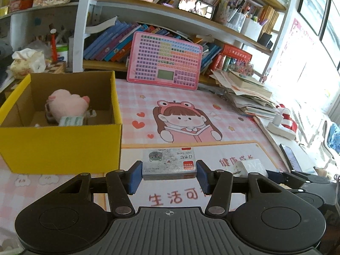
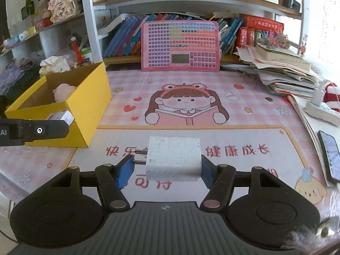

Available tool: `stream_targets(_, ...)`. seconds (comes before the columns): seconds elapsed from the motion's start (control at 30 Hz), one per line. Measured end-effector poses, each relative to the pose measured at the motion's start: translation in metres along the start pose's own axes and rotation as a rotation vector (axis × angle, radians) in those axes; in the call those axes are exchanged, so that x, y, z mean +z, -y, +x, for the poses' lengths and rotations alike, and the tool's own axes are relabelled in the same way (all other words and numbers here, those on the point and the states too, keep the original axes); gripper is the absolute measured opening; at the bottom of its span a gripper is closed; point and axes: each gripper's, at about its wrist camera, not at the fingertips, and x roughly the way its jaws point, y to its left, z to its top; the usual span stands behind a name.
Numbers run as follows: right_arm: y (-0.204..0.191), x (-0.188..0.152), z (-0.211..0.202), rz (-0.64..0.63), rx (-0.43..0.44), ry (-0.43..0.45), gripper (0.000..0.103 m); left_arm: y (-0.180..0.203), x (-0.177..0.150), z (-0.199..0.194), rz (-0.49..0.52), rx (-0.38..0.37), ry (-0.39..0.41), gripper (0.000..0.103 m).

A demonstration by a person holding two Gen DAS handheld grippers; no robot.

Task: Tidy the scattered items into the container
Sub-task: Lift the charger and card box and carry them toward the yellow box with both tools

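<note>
Setting: Bookshelves crowd the far side, and a pink cartoon mat covers the worktop we are working over.
Container: a yellow cardboard box stands at the left of the mat, open at the top; a pink plush toy and a few small bits already lie inside.
Left claw: clamped on a small box of staples, which we hold clear of the mat, just right of the yellow box's near corner.
Right claw: clamped on a white plug charger, one pad against its prongs at the left, the other against its body at the right; it too is lifted, further right of the yellow box.
Step in hand: we judge both items are picked up and on their way over to the box, with neither above its opening yet.
Next move: we need to carry each claw left and over the rim, high enough to clear the wall, then part the pads above the bare cardboard floor beside the plush toy.
Caution: the two claws sit close together, so going in one at a time seems wise.
</note>
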Motion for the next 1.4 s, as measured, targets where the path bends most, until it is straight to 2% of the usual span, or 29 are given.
stream_targets(0.67,-0.057,-0.029,-0.034,-0.018,0.012,-0.026,0.063,-0.034,-0.025,-0.057,-0.011,-0.005,0.004,0.052)
stream_targets(1.4,-0.129,-0.033,-0.03,-0.153,0.142,-0.039,0.063,-0.088,-0.039,-0.099,-0.111,0.088,0.038,0.052)
